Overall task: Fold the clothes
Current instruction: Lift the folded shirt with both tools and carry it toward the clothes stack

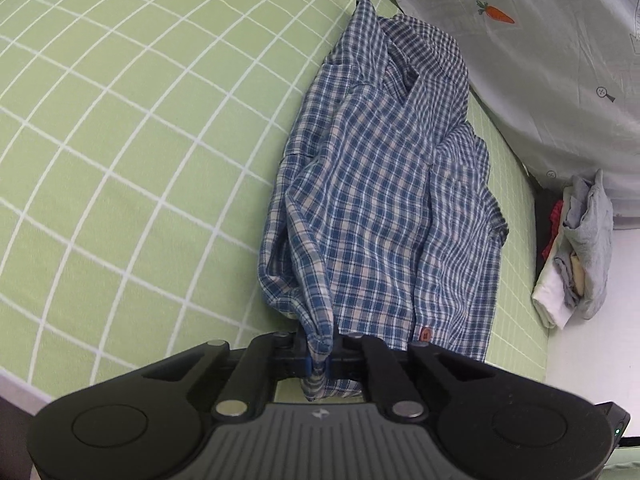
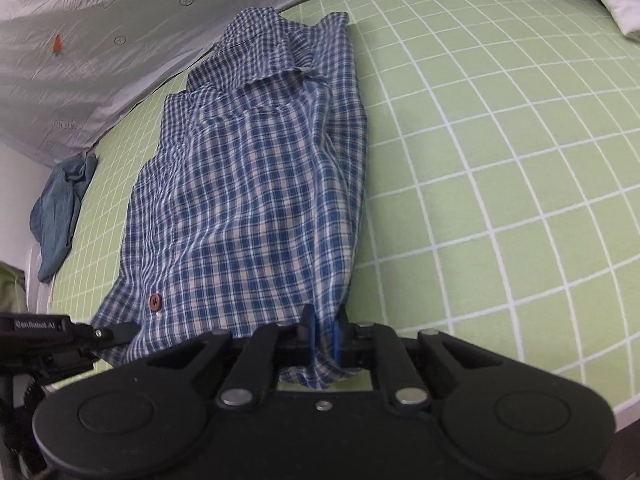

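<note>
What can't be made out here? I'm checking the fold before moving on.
- Shirt sleeves: both views, tucked under the body.
- Hem corners: both views, pinched inside the left gripper and right gripper.
- Clothes pile: left view, items bunched together.
- Pillow: right view, cut off by the edge.

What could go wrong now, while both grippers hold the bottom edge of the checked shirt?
1. Each of the left gripper and right gripper pinches only a small bunch of the checked shirt; it may slip out.
2. The sleeves are folded in loosely; pulling could undo them.
</note>
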Demonstrator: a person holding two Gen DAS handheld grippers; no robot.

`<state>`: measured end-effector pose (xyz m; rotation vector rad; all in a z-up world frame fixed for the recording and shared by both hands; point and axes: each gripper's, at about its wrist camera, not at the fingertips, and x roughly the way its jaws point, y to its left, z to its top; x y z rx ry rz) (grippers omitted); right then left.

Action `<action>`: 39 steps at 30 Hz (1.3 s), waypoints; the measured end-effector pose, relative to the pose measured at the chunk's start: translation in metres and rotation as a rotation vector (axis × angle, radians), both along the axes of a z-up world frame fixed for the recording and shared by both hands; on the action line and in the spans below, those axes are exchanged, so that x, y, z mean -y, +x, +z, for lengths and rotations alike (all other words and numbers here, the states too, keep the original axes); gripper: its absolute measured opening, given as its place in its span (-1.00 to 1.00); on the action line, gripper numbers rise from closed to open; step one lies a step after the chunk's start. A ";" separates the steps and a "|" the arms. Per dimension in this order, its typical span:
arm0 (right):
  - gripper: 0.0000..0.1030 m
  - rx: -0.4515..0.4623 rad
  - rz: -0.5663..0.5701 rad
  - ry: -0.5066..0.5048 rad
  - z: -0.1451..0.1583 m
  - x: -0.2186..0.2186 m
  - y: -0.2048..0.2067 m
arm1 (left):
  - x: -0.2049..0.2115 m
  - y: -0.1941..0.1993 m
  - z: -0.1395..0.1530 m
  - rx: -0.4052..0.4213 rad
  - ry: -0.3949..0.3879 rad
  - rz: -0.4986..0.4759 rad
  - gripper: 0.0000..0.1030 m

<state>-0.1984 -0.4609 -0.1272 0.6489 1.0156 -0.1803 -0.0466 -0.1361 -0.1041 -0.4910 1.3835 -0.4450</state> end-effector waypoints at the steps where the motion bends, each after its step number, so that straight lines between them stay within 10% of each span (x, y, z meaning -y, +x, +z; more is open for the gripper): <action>1: -0.85 0.005 0.013 0.001 0.003 0.002 -0.001 | 0.001 -0.003 0.003 -0.002 0.000 0.009 -0.91; 22: -0.90 0.020 0.195 0.165 0.054 0.074 -0.025 | 0.002 -0.052 0.053 -0.180 -0.151 0.266 -0.91; 27: -0.90 0.002 0.122 0.275 0.063 0.095 -0.013 | -0.017 -0.044 0.048 -0.382 -0.330 0.465 -0.91; 39: -0.90 0.120 -0.010 0.462 0.093 0.131 0.035 | -0.004 0.008 0.075 -0.426 -0.518 0.595 -0.91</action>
